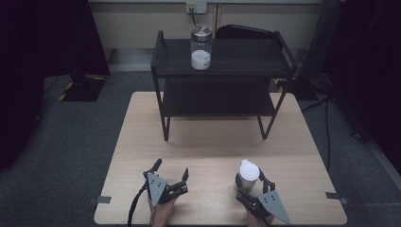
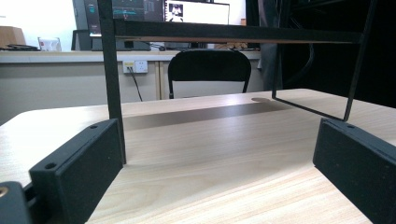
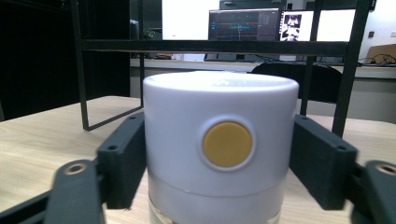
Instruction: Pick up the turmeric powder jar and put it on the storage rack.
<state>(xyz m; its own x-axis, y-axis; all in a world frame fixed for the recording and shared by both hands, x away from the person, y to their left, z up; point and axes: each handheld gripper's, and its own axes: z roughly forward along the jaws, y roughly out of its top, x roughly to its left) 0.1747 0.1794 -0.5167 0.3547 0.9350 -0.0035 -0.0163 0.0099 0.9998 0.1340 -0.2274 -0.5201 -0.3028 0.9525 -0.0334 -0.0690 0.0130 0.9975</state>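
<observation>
A white-lidded canister [image 1: 248, 171] stands on the table near the front right. My right gripper [image 1: 249, 178] is shut on it, one black pad on each side of the lid. The right gripper view brings the canister [image 3: 219, 116] up close, with a round yellow button [image 3: 228, 143] facing the camera and a clear body under the lid; the pads [image 3: 122, 158] press against its sides. At the front left, my left gripper [image 1: 172, 167] rests low on the table, open. Its pads [image 2: 79, 172] stand wide apart with only bare wood between them.
A black two-level rack [image 1: 222, 59] stands at the table's far half, with a glass jar [image 1: 201, 47] with a metal lid on its top shelf. One rack leg [image 2: 112, 79] rises just ahead of the left gripper. The wooden table [image 1: 213, 146] lies between rack and grippers.
</observation>
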